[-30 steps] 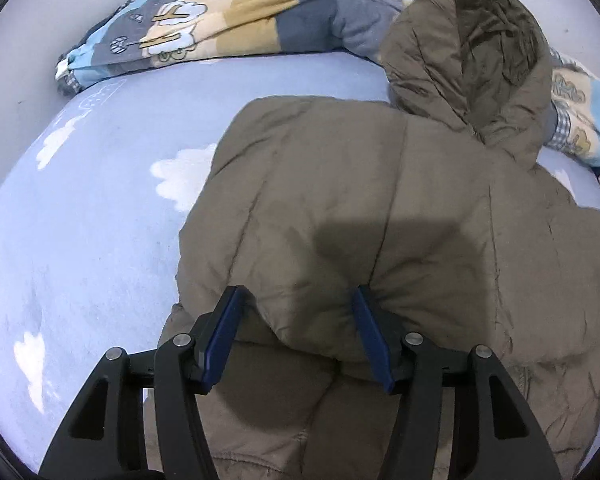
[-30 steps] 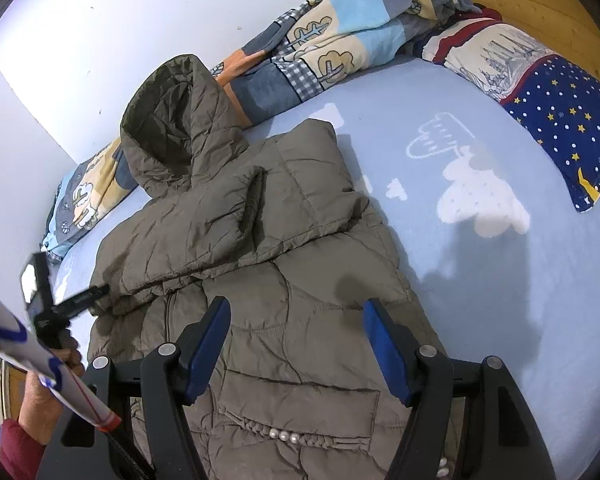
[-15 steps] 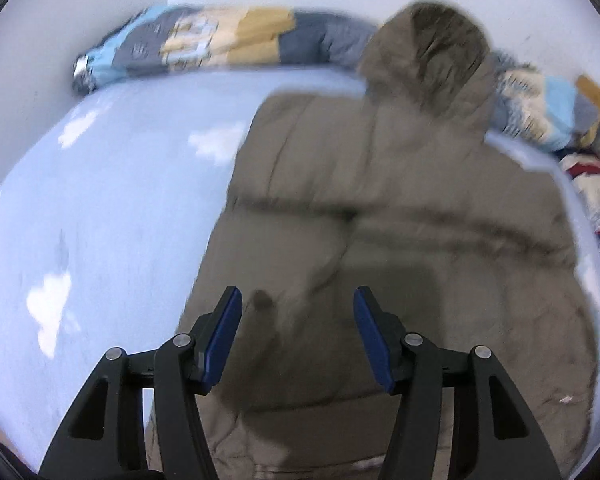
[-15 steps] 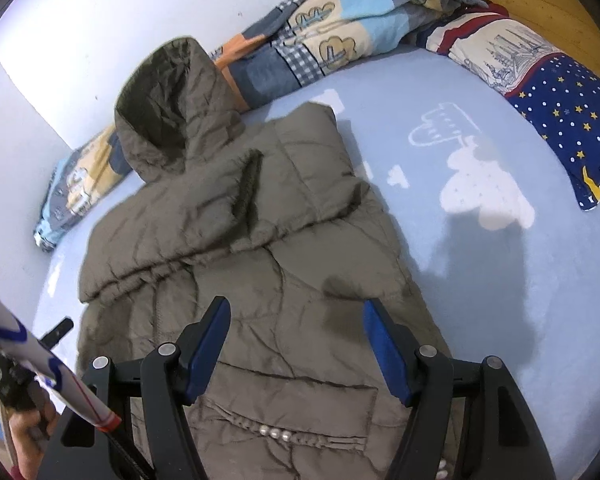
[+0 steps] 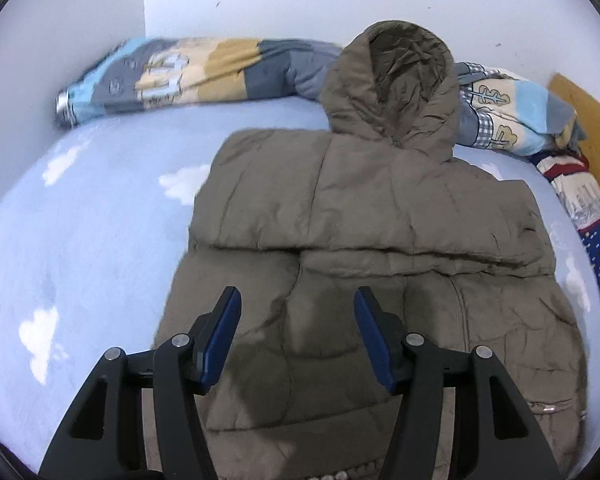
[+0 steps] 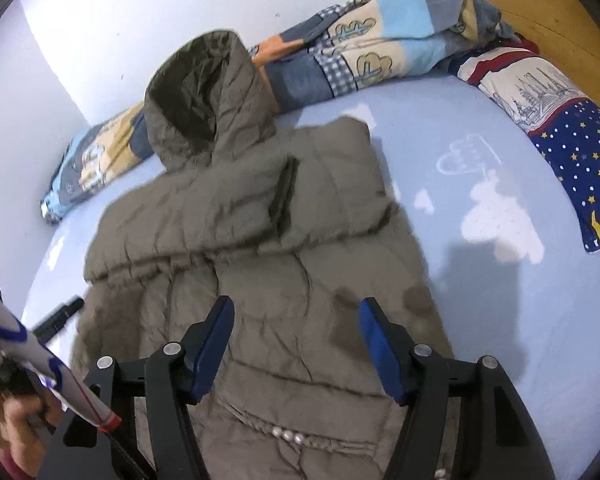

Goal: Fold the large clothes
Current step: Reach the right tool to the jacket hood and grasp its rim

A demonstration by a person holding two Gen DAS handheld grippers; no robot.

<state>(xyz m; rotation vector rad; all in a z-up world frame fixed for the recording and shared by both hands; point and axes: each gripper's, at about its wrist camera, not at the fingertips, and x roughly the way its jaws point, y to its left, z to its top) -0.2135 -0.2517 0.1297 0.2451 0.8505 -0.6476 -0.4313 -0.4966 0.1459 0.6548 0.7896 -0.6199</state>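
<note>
While both of my hands hang above the bed point(image 5: 80, 220), the olive puffer jacket point(image 5: 380, 216) lies flat on the light-blue cloud-print sheet, directly ahead of and under both tools. Its sleeves are folded across the chest, forming a thick band; the hood point(image 5: 396, 80) points away from me and rests against the patchwork blanket point(image 5: 204, 72) bunched along the wall.

My left gripper point(image 5: 296, 338) is spread wide, holding nothing, its blue pads over the jacket's lower body, left of centre. Contact with the fabric: cannot tell.

My right gripper point(image 6: 296, 348) is likewise wide open and empty, over the lower right panel, just above the pocket trimmed with pearl beads point(image 6: 286, 435).

A star-patterned pillow point(image 6: 572, 148) sits well apart to the right, by the wooden headboard point(image 6: 540, 20).
</note>
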